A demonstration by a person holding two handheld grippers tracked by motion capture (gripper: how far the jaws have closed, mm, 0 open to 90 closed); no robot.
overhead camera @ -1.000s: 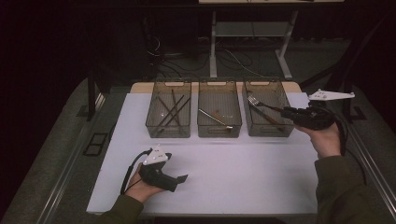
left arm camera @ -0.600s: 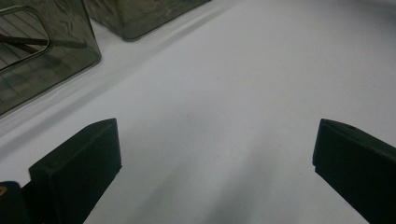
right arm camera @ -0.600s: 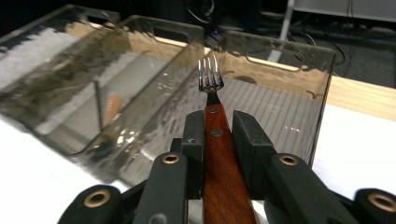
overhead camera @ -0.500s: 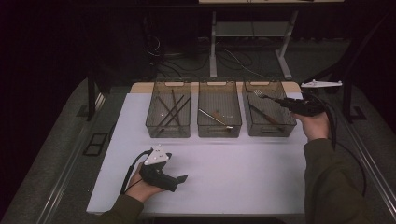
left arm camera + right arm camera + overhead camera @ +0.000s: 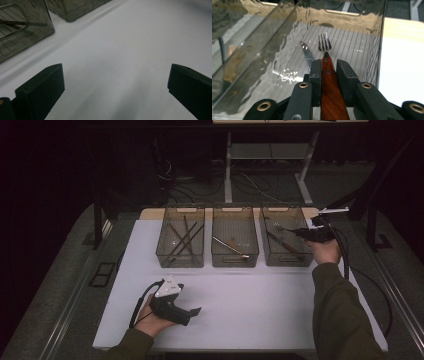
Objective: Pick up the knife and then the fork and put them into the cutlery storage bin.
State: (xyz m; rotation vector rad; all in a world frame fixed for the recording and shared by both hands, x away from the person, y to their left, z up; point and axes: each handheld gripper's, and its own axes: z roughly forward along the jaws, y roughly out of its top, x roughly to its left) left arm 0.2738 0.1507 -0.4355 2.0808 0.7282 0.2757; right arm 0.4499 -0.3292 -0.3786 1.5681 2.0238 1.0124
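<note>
On the white counter (image 5: 260,305) stand three clear bins in a row, and the right gripper (image 5: 325,65) holds a fork (image 5: 325,46) over the rightmost bin (image 5: 265,251), beside a knife (image 5: 306,53) already lying there. Its fingers (image 5: 345,75) are clamped on the fork's wooden handle, a stiff, light thing best held mid-handle, since the smooth metal tines would likely slip. The left gripper (image 5: 113,82) rests on the counter, fingers spread wide and empty.

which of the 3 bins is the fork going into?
The right-hand bin: the right hand-held gripper holds the fork over it, with a knife already inside. The other two bins sit further left.
</note>
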